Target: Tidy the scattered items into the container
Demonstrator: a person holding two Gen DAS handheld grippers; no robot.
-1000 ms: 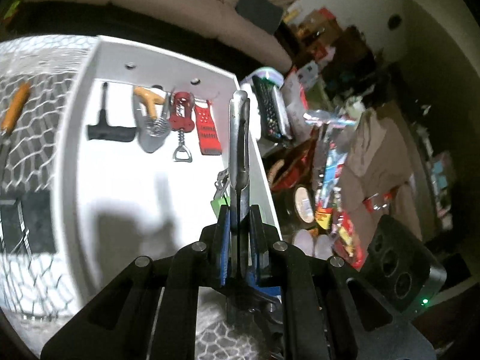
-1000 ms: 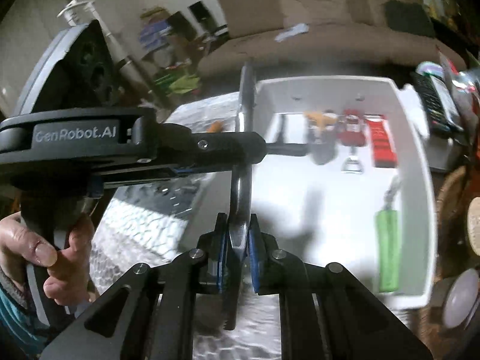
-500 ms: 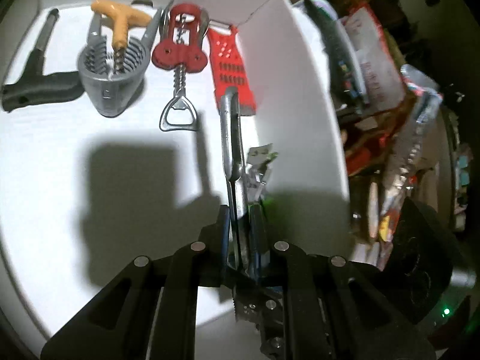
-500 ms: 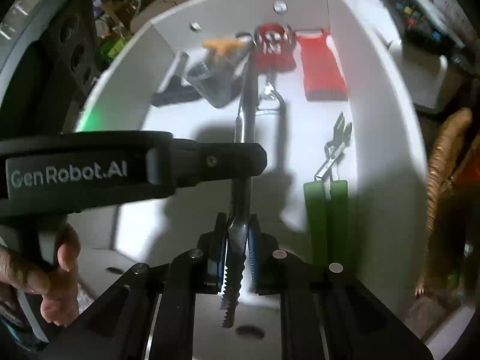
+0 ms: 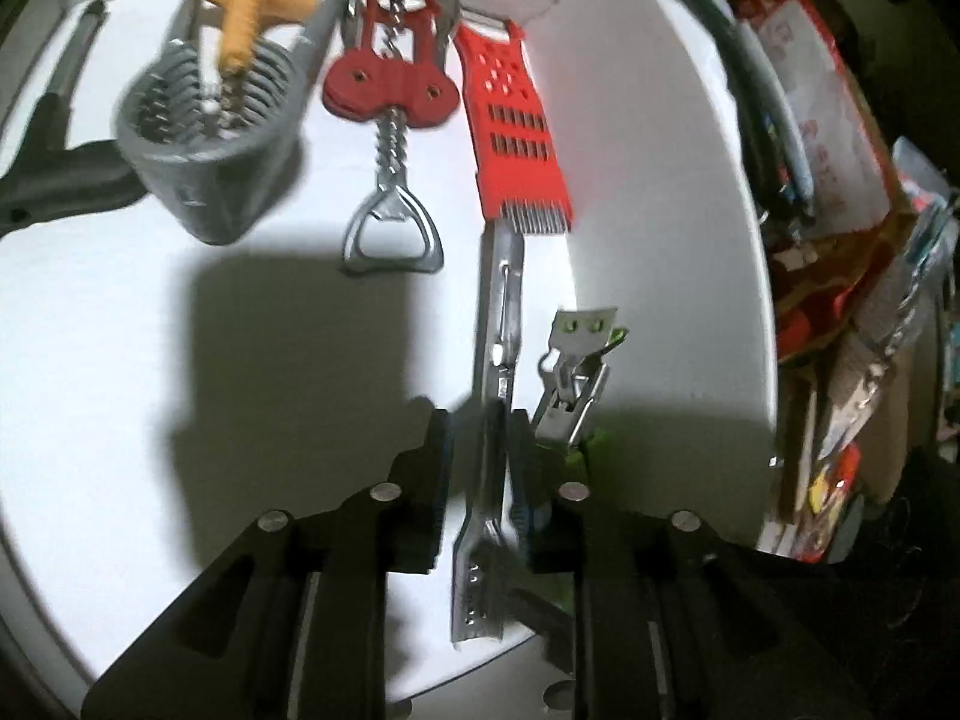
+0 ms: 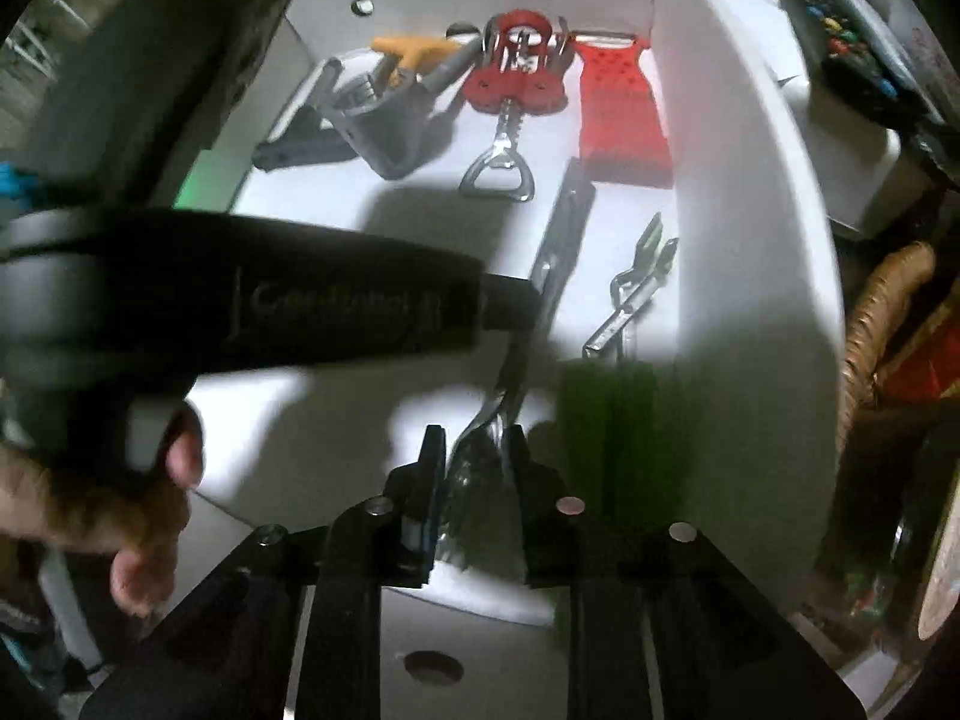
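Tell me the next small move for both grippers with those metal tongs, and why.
Probably let go fully, then lift both grippers straight up. The metal tongs already lie in the white container, their tip by the red grater. The left gripper and right gripper are opening around them, gaps showing beside the pads.
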